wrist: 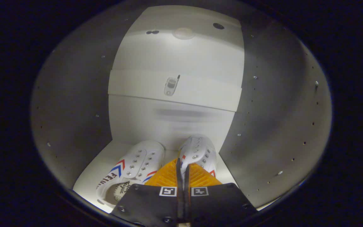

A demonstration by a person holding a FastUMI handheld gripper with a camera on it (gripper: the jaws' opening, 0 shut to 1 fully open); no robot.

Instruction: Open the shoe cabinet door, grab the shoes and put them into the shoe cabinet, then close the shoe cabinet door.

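Shoes are sitting inside the shoe cabinet (74, 104), on its pale floor panel (90, 170), toes pointing toward the back panel (175, 123). One white shoe (137, 164) with red and blue chevrons is lying just ahead and to the left of the fingers. A second white shoe (200, 151) is lying straight ahead. The gripper (182, 170) is reaching into the cabinet with its jaws drawn narrow, and the near edge of the second shoe is running into the thin gap between them. A horizontal rail (200, 94) carrying a small metal fitting (170, 85) is crossing the back panel above the shoes.
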